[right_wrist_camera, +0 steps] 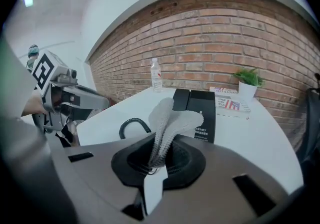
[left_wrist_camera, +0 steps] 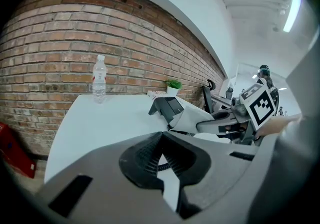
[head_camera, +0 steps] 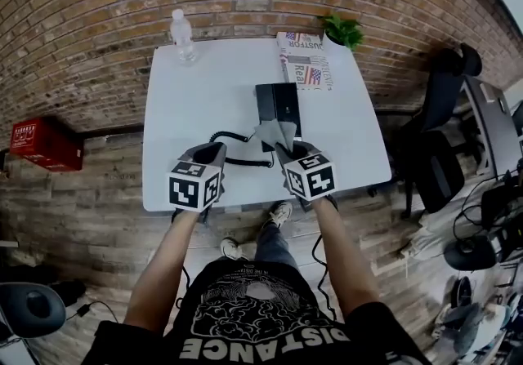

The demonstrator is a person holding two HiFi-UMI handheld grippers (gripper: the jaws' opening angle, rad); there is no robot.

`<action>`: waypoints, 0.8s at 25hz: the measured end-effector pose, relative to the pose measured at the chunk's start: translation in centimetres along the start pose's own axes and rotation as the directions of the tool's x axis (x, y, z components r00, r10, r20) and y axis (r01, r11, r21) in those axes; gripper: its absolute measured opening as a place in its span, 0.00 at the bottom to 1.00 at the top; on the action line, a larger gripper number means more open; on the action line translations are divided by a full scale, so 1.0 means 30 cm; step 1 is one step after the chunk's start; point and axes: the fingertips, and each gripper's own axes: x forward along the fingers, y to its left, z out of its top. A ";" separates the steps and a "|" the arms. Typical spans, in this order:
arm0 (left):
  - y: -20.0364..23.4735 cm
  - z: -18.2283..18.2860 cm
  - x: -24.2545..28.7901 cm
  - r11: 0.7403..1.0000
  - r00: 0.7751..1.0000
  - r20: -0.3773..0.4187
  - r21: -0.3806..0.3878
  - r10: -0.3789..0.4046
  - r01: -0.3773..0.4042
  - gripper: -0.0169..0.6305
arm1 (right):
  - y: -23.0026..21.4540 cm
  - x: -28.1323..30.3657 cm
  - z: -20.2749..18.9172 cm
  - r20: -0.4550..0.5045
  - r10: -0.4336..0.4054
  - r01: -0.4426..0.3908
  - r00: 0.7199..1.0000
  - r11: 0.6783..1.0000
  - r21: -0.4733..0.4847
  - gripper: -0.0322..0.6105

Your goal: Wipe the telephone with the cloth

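The right gripper (right_wrist_camera: 159,154) is clamped on the grey waffle-textured cloth (right_wrist_camera: 172,117) at the near edge of the black desk telephone (head_camera: 278,104), which sits mid-table on the white rectangular table (head_camera: 184,122). The left gripper (left_wrist_camera: 161,137) has its jaws together and empty beside the black coiled cord (head_camera: 245,163); contact with the cord cannot be confirmed. Bare tabletop extends left of the telephone to the table's edge.

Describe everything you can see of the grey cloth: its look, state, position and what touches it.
The cloth is light grey with a ribbed, waffle-like weave, and looks soft and bunched. The right gripper has its jaws shut on the lower end. The free end stands up beyond them and fans into two lobes. It is held over the white table, just in front of the black telephone. Whether it touches the telephone cannot be told.
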 end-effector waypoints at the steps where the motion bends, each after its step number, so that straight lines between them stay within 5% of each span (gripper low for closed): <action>1: 0.002 0.008 0.002 1.000 1.000 0.003 0.000 -0.001 0.001 0.04 | -0.008 -0.009 0.023 0.012 -0.006 0.006 1.000 1.000 -0.004 0.07; 20: 0.091 0.159 0.122 0.995 0.997 0.039 -0.066 0.073 -0.070 0.04 | -0.262 0.072 0.414 0.077 -0.001 0.012 0.997 0.991 -0.136 0.07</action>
